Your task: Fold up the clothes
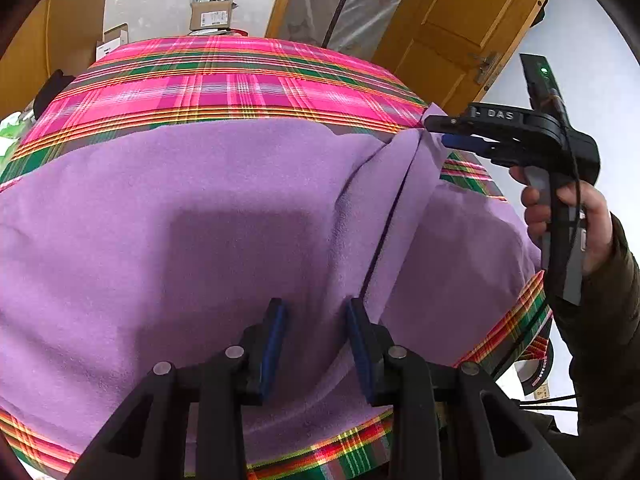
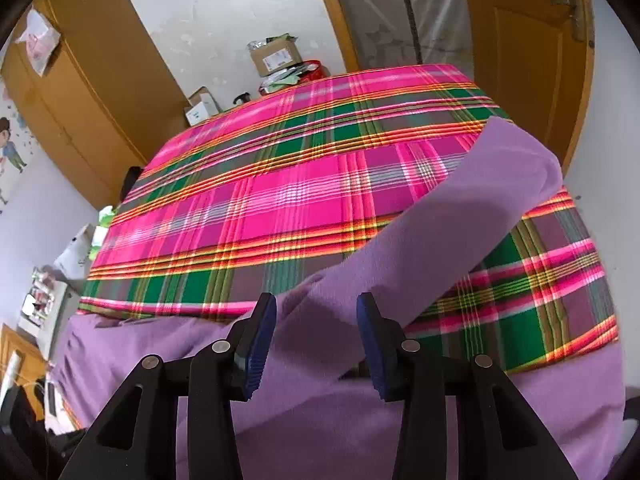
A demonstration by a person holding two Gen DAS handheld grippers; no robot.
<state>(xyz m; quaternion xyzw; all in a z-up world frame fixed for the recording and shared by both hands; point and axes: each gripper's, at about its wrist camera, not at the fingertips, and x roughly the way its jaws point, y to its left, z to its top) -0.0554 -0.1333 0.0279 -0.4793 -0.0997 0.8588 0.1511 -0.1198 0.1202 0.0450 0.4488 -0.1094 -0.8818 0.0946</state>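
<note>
A lilac fleece garment lies spread over the plaid cloth that covers the table. My left gripper is open just above the garment's near part, with a fold ridge at its right finger. My right gripper shows in the left wrist view at the garment's far right corner, where the fleece bunches at its tips. In the right wrist view the right gripper is open, with a lilac sleeve running between its fingers toward the far right.
Cardboard boxes and clutter stand beyond the table's far edge against a white wall. A wooden door is at the right and wooden wardrobes at the left. The person's hand holds the right gripper's handle.
</note>
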